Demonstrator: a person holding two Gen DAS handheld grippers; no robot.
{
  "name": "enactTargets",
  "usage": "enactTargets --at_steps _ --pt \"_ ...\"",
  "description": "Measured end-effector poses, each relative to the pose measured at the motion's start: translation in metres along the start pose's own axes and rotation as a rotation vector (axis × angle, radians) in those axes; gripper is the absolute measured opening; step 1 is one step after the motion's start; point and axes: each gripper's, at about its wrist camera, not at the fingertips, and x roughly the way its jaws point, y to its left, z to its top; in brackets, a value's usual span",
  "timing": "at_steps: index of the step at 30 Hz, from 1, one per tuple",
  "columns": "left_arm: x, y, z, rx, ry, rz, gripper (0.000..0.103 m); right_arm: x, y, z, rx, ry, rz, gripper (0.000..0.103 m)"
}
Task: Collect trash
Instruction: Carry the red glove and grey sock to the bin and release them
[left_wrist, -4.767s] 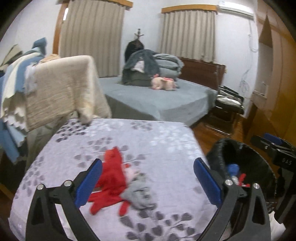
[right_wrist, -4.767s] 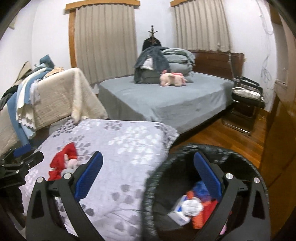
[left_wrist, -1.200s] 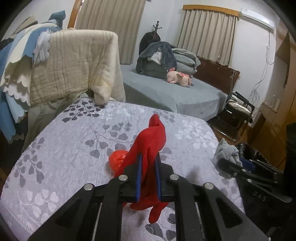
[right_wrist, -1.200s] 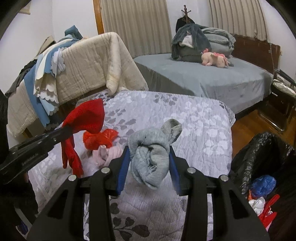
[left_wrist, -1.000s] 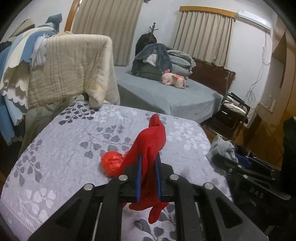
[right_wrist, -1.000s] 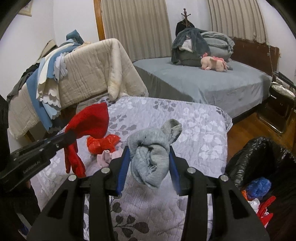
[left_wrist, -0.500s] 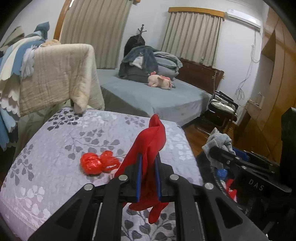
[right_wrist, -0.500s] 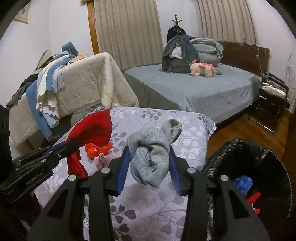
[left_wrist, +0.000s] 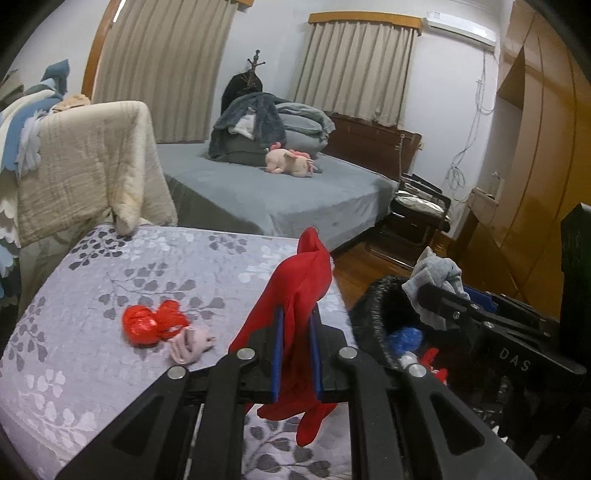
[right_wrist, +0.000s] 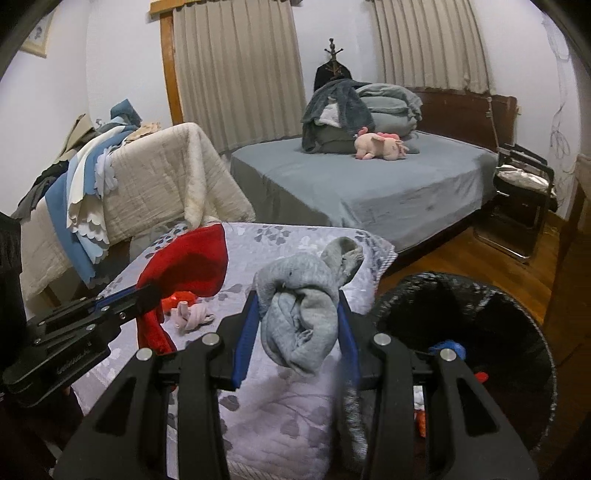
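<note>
Red cloth is pinched between the blue pads of the left gripper, hanging clear above the right edge of the tabletop. Its long axis runs roughly upright, one end peaking above the pads and the other drooping below them. Over on the other side, the right gripper is clamped on a bunched grey sock, the bundle also standing more or less vertical, its loose cuff pointing up and to the right.

Now the relation that matters: the black-lined trash bin sits off the tabletop's right edge, on the floor side. From the right wrist view the sock is level with the bin's near left rim, with the opening just to its right, so the right gripper looks the nearer of the two. From the left wrist view the bin lies to the right of the red cloth, and the right gripper with its sock is already over it. The left has the longer sideways carry.

Left behind on the tabletop, near its front edge: a crumpled red plastic bag and a small pink item, touching each other. My read is that two drops are due, then those two leftovers.
</note>
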Motion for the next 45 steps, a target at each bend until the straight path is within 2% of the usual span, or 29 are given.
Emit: enactTargets --at_steps 19,30,36,45 --pt "0.029 -0.095 0.012 0.101 0.012 -0.197 0.013 -0.053 -0.098 -0.009 0.075 -0.037 -0.176 0.039" --pt "0.065 -0.158 0.022 0.152 0.027 -0.316 0.013 -0.071 -0.145 -0.016 0.116 -0.052 -0.261 0.039" --pt "0.088 -0.185 0.022 0.180 0.035 -0.345 0.013 -0.072 -0.166 -0.024 0.135 -0.046 -0.298 0.039" --pt "0.125 -0.198 0.008 0.201 0.093 -0.351 0.013 -0.057 -0.192 -0.038 0.165 -0.006 -0.339 0.039"
